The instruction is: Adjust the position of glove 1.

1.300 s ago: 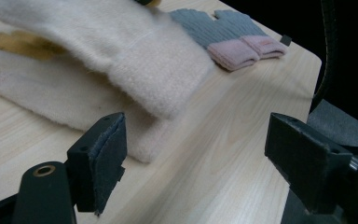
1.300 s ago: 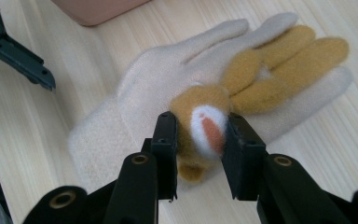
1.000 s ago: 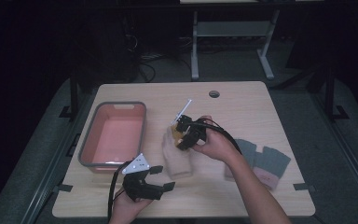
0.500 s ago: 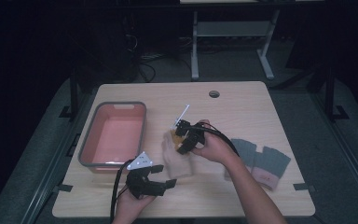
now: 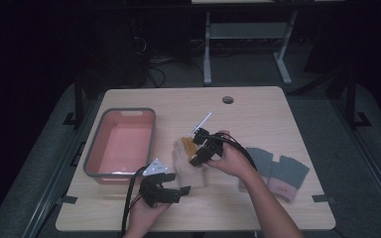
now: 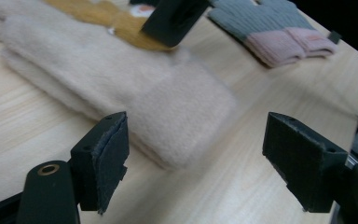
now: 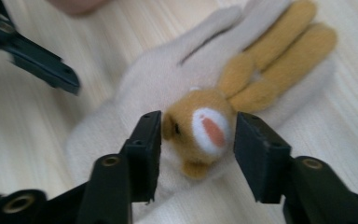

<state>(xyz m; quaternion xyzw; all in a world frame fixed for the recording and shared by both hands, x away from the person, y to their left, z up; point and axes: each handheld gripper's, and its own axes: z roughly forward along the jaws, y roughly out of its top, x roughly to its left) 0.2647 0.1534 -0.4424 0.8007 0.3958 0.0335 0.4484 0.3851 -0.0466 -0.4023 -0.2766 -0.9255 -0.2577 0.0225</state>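
The cream glove [image 5: 188,163] lies mid-desk [image 5: 278,114], right of the pink bin [image 5: 121,144]. The right hand-held gripper [image 7: 198,140], jaws just opening, straddles its rabbit patch [image 7: 205,130] unpressed; the left hand-held gripper [image 6: 193,154] gapes wide at the cuff. Next probably a firm pinch.

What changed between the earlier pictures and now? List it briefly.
The right gripper has sunk slightly onto the fluffy cream glove with the tan bunny face, and its jaws have just been opening; the bunny's head sits between them, pads apart from it. The left gripper, pink plastic tub and grey-and-pink knitted gloves stayed put.
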